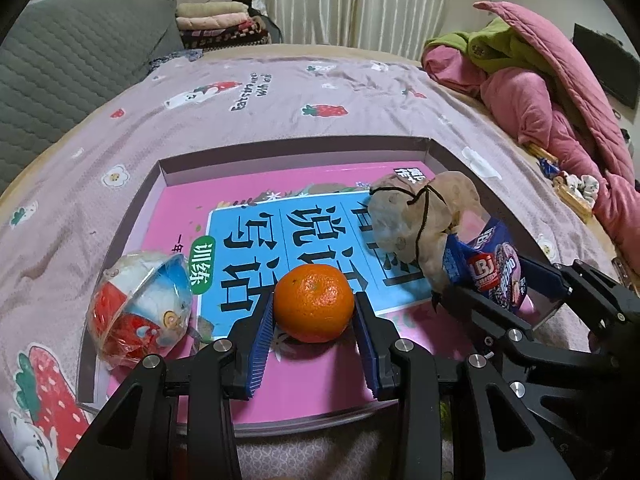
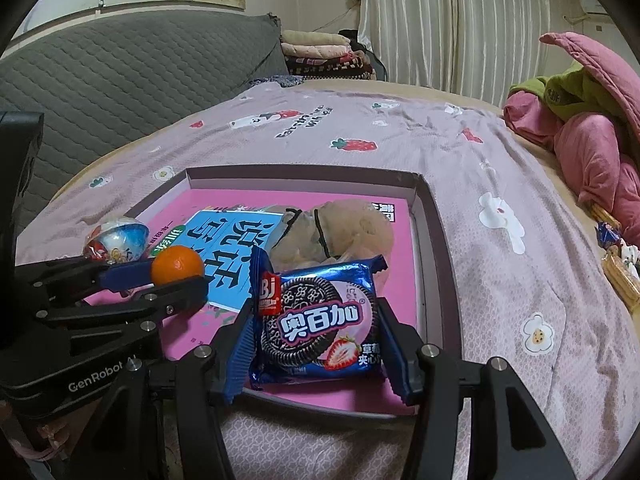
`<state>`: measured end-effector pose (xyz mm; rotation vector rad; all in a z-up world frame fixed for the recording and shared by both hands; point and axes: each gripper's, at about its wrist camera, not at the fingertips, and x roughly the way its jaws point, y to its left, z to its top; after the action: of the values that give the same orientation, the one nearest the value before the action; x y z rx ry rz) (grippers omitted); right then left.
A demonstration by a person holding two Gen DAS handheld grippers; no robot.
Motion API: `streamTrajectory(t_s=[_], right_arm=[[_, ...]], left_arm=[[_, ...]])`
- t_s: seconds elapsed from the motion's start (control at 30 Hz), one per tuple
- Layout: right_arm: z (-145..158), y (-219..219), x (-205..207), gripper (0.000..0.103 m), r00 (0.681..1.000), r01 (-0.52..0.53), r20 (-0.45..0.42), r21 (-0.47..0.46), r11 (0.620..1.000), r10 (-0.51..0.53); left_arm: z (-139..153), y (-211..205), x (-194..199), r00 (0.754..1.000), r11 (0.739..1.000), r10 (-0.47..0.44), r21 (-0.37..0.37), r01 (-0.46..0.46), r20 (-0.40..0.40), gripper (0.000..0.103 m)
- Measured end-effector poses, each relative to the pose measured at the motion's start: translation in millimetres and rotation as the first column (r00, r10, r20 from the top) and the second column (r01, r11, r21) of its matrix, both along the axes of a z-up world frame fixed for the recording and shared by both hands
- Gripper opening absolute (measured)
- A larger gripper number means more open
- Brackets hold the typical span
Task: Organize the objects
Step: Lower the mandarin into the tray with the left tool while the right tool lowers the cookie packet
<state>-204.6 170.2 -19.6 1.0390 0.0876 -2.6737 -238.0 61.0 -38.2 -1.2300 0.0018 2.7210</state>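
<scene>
A: What could go wrong here?

B: The orange [image 1: 314,303] is round. Held by the left claw [image 1: 314,316] just above the pink book [image 1: 168,216], it could roll out if the squeeze is off-centre.

A: And the other?

B: The right claw [image 2: 316,340] pinches the cookie packet [image 2: 320,320] by its sides, low over the box [image 2: 436,248]. The slick wrapper may buckle or slip.

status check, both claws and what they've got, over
Left claw shut on orange, over the book in the tray. Right claw shut on cookie pack, held above tray. Pouch close behind pack; toy ball at left.
</scene>
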Motion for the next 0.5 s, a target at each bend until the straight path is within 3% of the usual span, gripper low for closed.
streamTrajectory(t_s=[0.37, 0.5], right_arm=[[0.6, 4.0, 1.2, 0.064, 1.0, 0.009, 0.022, -0.021, 1.0, -0.008], [1.2, 3.9, 1.6, 0.067, 1.0, 0.012, 0.019, -0.012, 1.0, -0.012]], left_arm=[[-0.2, -1.8, 4.1, 1.0, 1.0, -0.002, 0.007, 0.002, 0.009, 0.04], [2.6, -5.4, 6.9, 1.0, 1.0, 0.003, 0.027, -0.004, 0.006, 0.048]])
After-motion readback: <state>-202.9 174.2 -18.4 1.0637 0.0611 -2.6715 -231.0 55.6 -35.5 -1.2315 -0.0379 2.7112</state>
